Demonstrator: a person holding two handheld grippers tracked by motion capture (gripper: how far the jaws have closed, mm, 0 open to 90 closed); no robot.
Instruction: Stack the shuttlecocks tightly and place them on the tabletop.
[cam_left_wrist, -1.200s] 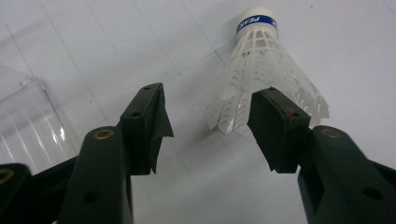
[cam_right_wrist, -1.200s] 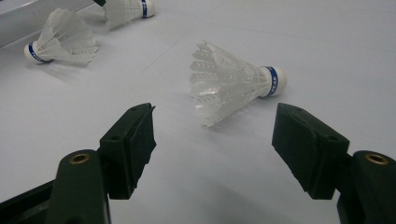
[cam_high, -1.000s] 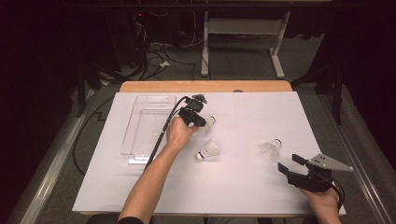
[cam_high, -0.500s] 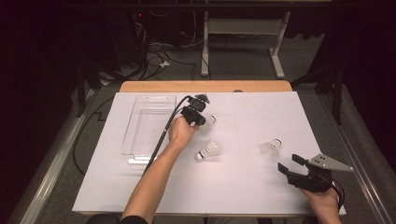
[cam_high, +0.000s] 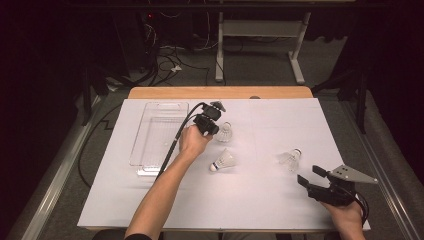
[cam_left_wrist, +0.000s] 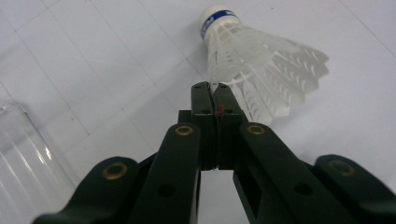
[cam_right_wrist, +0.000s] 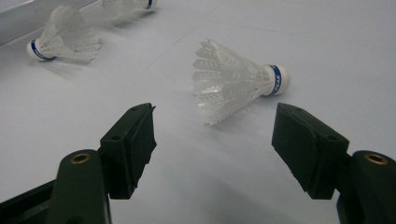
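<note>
left to right: clear tray (cam_high: 159, 131); your left gripper (cam_high: 209, 125) pinches the feather edge of a shuttlecock (cam_left_wrist: 252, 60) beside it. light, crushable: hold gently. your right gripper (cam_right_wrist: 212, 140) gapes before another shuttlecock (cam_right_wrist: 236, 80).

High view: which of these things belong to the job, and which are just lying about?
In the job:
left claw, shut on a feather of the far shuttlecock
clear tray
middle shuttlecock
right shuttlecock
right claw, open

Lying about:
cables
metal stand
</note>
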